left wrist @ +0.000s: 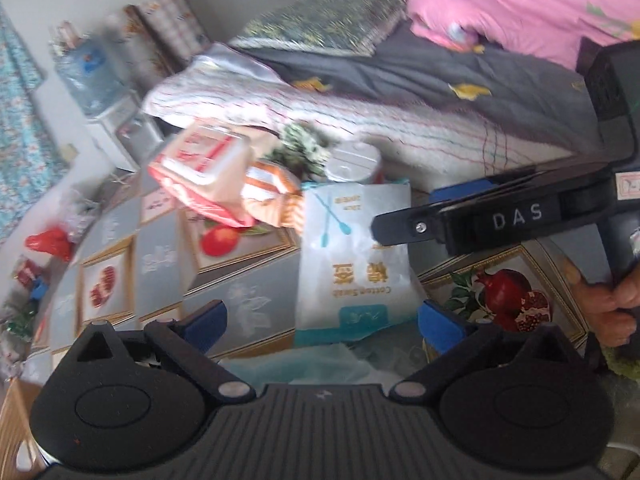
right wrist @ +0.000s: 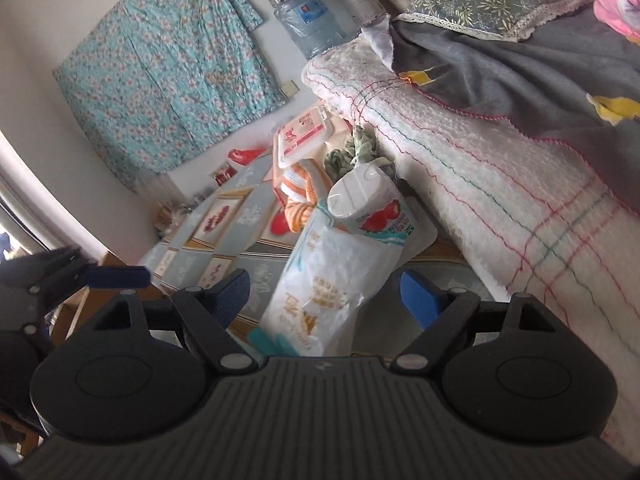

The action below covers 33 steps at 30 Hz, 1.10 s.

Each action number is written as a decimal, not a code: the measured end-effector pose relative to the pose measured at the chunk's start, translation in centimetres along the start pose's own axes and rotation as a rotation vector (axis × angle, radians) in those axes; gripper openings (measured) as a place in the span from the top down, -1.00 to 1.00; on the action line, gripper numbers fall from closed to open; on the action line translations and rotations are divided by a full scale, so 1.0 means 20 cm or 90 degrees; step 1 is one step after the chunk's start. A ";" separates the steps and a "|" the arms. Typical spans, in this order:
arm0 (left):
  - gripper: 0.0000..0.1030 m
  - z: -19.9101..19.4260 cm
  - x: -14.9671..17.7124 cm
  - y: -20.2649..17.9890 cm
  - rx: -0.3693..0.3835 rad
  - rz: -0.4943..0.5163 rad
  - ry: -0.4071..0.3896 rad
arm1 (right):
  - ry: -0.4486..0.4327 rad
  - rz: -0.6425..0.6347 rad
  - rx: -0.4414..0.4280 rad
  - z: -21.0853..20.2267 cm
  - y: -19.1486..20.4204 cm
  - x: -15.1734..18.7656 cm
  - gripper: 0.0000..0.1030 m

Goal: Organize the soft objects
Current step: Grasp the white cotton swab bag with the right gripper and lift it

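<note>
A white and teal bag of cotton swabs (left wrist: 352, 256) lies on the patterned tablecloth (left wrist: 160, 264), its near end between the wide-open fingers of my left gripper (left wrist: 322, 324), which do not touch it. In the right wrist view the same bag (right wrist: 324, 280) sits between the fingers of my right gripper (right wrist: 326, 292); both pads stand clear of it. Behind the bag are a pink wet-wipes pack (left wrist: 200, 168), an orange striped cloth (left wrist: 272, 196), a green-white cloth (left wrist: 300, 148) and a strawberry bottle (right wrist: 360, 196). From the right, the right gripper (left wrist: 404, 224) reaches over the bag.
A bed with a white quilt (right wrist: 480, 160), grey sheet and pink blanket (left wrist: 520, 0) borders the table on the right. A water jug (right wrist: 308, 20) and rolls stand at the far wall. A red bag (left wrist: 48, 242) lies at the table's left. A hand (left wrist: 612, 300) holds the right gripper.
</note>
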<state>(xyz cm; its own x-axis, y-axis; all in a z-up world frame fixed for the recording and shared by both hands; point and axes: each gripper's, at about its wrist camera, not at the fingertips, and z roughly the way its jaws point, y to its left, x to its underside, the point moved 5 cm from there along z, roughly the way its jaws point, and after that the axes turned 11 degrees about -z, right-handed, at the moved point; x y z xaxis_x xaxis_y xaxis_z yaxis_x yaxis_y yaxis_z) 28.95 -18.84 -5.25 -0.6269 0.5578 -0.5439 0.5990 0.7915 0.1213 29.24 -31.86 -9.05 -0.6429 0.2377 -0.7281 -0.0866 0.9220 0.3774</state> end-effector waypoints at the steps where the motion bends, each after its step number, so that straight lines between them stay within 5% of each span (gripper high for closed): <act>1: -0.99 0.05 -0.01 -0.01 0.005 0.008 0.010 | 0.005 0.002 -0.002 0.02 -0.01 0.00 -0.58; 9: -0.99 0.29 -0.09 -0.04 0.065 0.020 0.065 | 0.025 0.031 -0.031 0.13 -0.06 0.02 -0.25; 21: -0.98 0.48 -0.13 -0.06 0.065 0.017 0.124 | 0.029 0.073 -0.073 0.26 -0.11 0.05 0.17; 28: -0.55 0.47 -0.14 -0.07 0.064 0.000 0.117 | 0.010 0.071 -0.078 0.25 -0.09 0.03 0.31; 33: -0.50 0.39 -0.15 -0.10 0.067 -0.003 0.097 | -0.011 0.063 -0.084 0.16 -0.07 0.01 0.34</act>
<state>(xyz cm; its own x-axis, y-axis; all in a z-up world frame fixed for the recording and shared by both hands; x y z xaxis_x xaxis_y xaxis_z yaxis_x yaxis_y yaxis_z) 33.55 -23.94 -10.36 -0.6933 0.5920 -0.4110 0.6396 0.7682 0.0277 31.69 -32.17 -11.62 -0.6399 0.3324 -0.6929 -0.1227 0.8458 0.5191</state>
